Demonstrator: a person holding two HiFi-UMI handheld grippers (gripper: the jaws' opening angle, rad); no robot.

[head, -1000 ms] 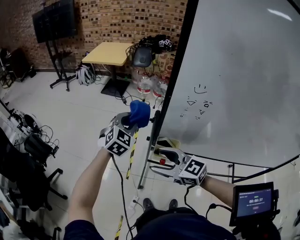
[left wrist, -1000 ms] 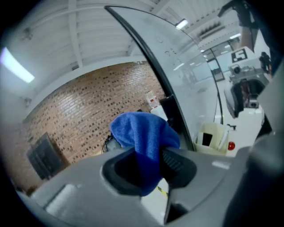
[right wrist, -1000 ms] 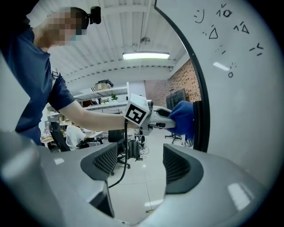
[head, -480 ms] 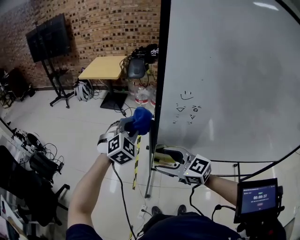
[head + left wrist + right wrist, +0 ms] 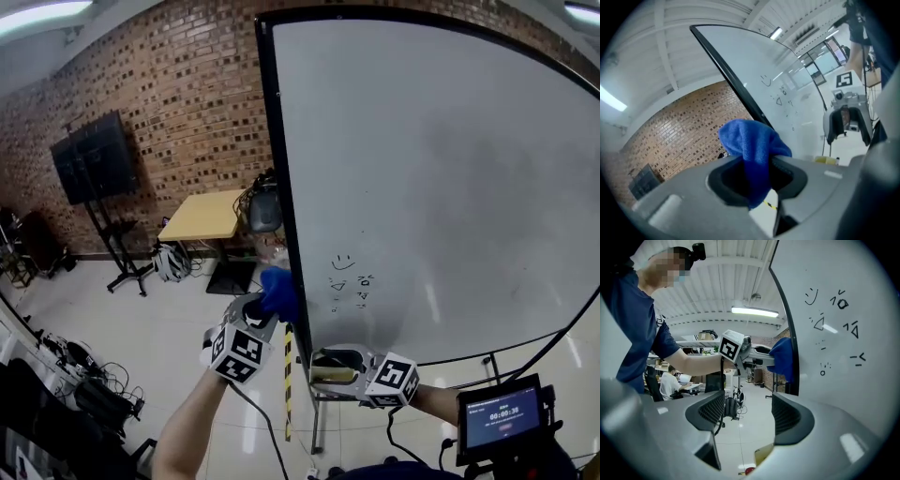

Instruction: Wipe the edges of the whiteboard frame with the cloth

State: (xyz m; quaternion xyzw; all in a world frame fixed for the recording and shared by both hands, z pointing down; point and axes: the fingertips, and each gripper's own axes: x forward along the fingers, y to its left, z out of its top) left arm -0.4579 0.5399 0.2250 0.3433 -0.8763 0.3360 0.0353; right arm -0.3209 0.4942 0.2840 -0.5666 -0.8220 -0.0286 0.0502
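Observation:
A large whiteboard [image 5: 441, 187] with a black frame [image 5: 277, 187] stands upright ahead of me. My left gripper [image 5: 265, 308] is shut on a blue cloth [image 5: 278, 292], and the cloth sits against the frame's left edge low down. The left gripper view shows that cloth [image 5: 754, 150] bunched between the jaws beside the black frame [image 5: 726, 70]. My right gripper [image 5: 323, 366] hangs lower, near the board's bottom left corner, open with nothing between its jaws. From the right gripper view the blue cloth [image 5: 783, 357] shows touching the frame [image 5: 785, 333].
A small wooden table [image 5: 204, 216] with cluttered gear stands behind the board by the brick wall. A TV on a stand [image 5: 94, 159] is at the left. Cables and chairs lie at the lower left. A yellow-black tape strip [image 5: 288, 384] runs on the floor.
Both grippers have risen, the left with the cloth more than the right, and the cloth has closed up to the frame's left edge. The view has tilted up, showing the whole board.

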